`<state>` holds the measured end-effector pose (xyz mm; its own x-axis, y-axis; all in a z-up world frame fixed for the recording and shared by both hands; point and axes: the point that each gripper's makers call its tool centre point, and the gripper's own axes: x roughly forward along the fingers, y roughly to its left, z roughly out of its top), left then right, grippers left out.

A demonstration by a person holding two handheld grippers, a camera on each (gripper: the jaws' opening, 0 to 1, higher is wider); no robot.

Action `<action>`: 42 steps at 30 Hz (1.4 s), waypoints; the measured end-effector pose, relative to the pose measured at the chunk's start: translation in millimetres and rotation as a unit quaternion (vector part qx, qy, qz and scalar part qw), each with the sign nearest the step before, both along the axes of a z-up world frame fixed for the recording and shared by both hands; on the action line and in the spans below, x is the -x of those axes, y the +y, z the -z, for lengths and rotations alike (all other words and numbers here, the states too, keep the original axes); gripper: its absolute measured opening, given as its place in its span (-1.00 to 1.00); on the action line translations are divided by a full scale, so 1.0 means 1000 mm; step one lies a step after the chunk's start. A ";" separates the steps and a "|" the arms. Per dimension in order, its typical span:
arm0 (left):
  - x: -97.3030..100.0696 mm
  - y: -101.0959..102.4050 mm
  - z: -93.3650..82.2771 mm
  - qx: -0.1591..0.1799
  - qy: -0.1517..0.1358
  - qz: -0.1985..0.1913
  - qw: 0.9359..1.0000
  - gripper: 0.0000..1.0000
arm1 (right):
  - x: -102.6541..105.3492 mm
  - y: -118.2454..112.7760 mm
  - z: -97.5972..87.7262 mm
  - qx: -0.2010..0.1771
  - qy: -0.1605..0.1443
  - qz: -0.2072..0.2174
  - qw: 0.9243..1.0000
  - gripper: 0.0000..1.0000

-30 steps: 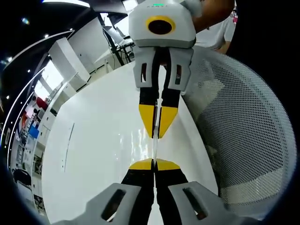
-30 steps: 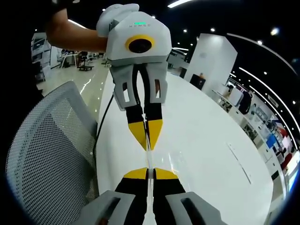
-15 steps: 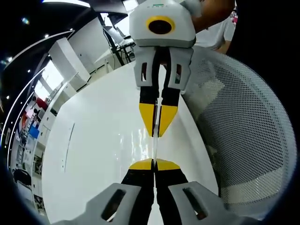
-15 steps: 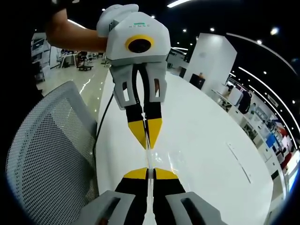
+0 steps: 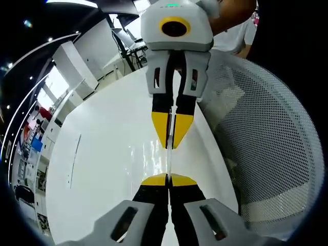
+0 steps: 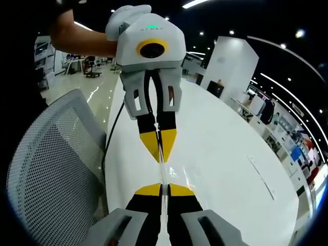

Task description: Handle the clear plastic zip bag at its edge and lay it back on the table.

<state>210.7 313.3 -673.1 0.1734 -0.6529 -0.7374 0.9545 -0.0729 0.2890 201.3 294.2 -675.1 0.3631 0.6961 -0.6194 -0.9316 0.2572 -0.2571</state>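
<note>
Both hand-held grippers facing each other tip to tip above the white worktop, each pinching one edge of the clear bag. Left hand-held gripper pressed together on the near edge; right hand-held gripper likewise clamped on the opposite edge. Bag stretched thin and edge-on between the yellow tips, raised off the worktop. Mesh chair back just beside the worktop's edge.
</note>
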 end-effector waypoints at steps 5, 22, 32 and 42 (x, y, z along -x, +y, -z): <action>-0.001 0.000 0.000 0.000 0.000 0.000 1.000 -1.00 | 0.000 -0.001 -0.001 0.000 0.000 0.000 1.000 -1.00; -0.002 0.002 0.002 0.000 0.000 -0.002 1.000 -1.00 | 0.000 -0.002 0.000 -0.002 0.001 0.002 1.000 -1.00; -0.001 0.001 0.001 0.001 0.000 -0.003 1.000 -1.00 | 0.000 -0.003 0.000 -0.001 0.001 0.004 1.000 -1.00; -0.002 0.002 0.001 0.001 -0.001 -0.004 1.000 -1.00 | -0.001 -0.004 0.000 0.000 -0.001 0.005 1.000 -1.00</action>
